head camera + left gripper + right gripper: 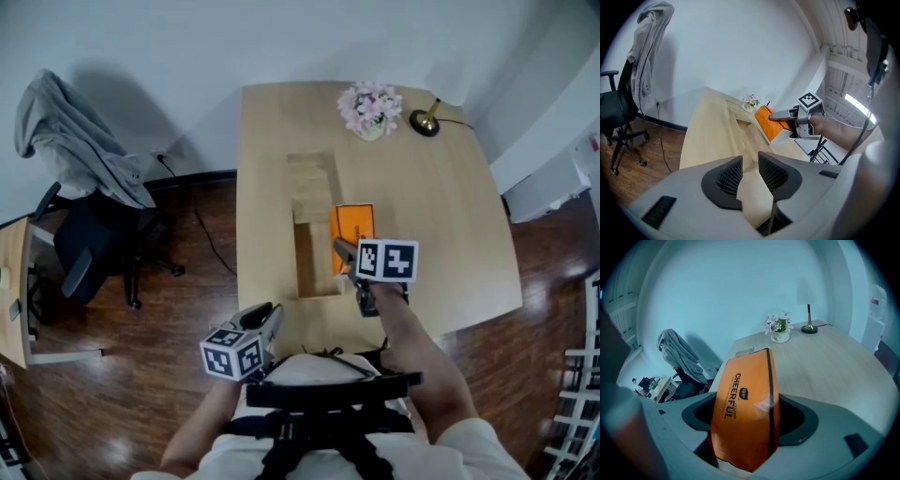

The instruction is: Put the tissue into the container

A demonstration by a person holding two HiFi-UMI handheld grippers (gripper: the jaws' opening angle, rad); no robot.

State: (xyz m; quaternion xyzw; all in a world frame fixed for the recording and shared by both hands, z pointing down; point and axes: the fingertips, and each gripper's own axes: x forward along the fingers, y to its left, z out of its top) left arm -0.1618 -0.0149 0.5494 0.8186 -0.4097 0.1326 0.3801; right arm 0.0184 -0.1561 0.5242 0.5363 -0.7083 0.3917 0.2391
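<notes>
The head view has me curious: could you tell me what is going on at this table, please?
A person works at a wooden table with a gripper in each hand. The right gripper is shut on an orange tissue pack, held just beside the long wooden container, not yet inside it. The left gripper hangs empty near the table's front edge, jaws slightly apart.

CHEERFUL, in dark capitals, runs lengthwise down the orange tissue pack clamped in my right tongs. A small dark badge at the word's far end, away from the tongs, and a line of fine print alongside the word are too small to read. The right cube and the left cube atop my tongs show black-and-white square codes, no letters.
</notes>
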